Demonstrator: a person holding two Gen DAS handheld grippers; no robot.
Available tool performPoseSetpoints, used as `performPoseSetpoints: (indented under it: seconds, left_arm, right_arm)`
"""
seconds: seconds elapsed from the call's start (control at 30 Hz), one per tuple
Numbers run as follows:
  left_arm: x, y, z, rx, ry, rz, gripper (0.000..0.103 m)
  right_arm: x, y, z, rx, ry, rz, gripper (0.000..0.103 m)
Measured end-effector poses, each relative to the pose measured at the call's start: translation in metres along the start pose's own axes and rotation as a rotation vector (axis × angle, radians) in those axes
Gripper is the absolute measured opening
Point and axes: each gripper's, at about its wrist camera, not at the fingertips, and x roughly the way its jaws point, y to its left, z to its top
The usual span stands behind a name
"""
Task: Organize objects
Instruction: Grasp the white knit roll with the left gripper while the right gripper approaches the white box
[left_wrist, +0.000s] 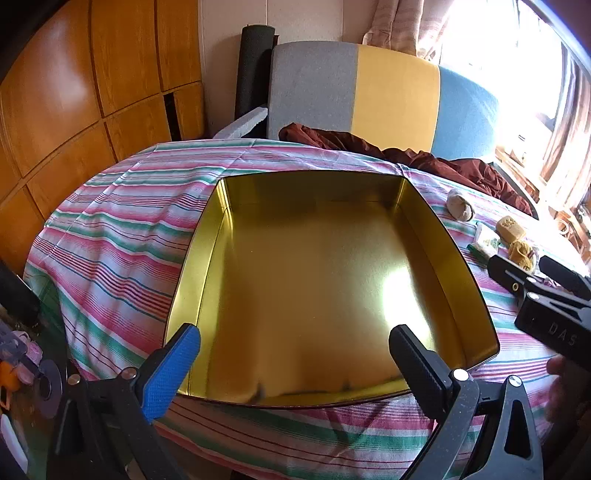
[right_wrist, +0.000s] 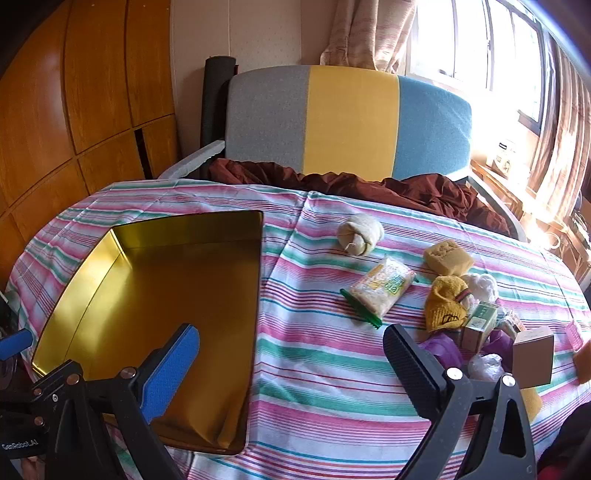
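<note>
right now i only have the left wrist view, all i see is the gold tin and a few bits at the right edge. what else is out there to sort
Observer: The right wrist view shows a snack packet with a green sealed edge lying on the striped cloth, right of the gold tin.
Operator: anything boxed
Observer: Yes, a plain brown carton near the right edge, with a small green and white box beside it.
Operator: is the right gripper on anything
Observer: No. The right gripper is open over bare cloth between the tin and the pile.
</note>
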Motion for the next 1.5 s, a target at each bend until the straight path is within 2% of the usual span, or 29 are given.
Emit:
performPoseSetpoints:
  seconds: [0.2,0.3,0.4,0.53,0.63,0.8,0.87,0.93,1.1,1.3,1.5]
  left_arm:
    - [0.004,-0.016,0.007,0.049,0.004,-0.044,0.103]
    - [0.004,-0.027,0.012,0.059,0.013,-0.110,0.103]
    - [0.004,-0.040,0.018,0.076,0.004,-0.117,0.103]
    - [0.009,-0.057,0.035,0.098,0.014,-0.145,0.103]
    - [0.012,-0.074,0.052,0.140,-0.008,-0.139,0.103]
    - [0.023,-0.110,0.081,0.212,-0.022,-0.176,0.103]
    - [0.031,-0.128,0.093,0.245,-0.023,-0.180,0.103]
    - [0.040,-0.144,0.102,0.274,-0.024,-0.177,0.103]
    - [0.070,-0.182,0.121,0.329,-0.002,-0.180,0.103]
    - [0.109,-0.227,0.143,0.390,0.040,-0.197,0.103]
    - [0.152,-0.261,0.161,0.430,0.079,-0.177,0.103]
  right_arm:
    - [0.000,-0.053,0.012,0.062,0.000,-0.063,0.102]
    - [0.002,-0.083,0.018,0.107,0.014,-0.085,0.102]
    - [-0.003,-0.118,0.027,0.132,0.003,-0.123,0.102]
    - [-0.010,-0.170,0.043,0.168,-0.048,-0.204,0.102]
    - [-0.008,-0.209,0.047,0.229,-0.078,-0.239,0.102]
    - [0.000,-0.255,0.033,0.358,-0.093,-0.241,0.102]
    - [0.006,-0.266,0.029,0.417,-0.065,-0.228,0.102]
    - [0.004,-0.276,0.028,0.466,-0.076,-0.204,0.102]
    - [0.004,-0.286,0.024,0.522,-0.061,-0.183,0.102]
    - [0.010,-0.286,0.022,0.523,-0.026,-0.168,0.102]
    - [0.012,-0.287,0.022,0.517,-0.015,-0.155,0.102]
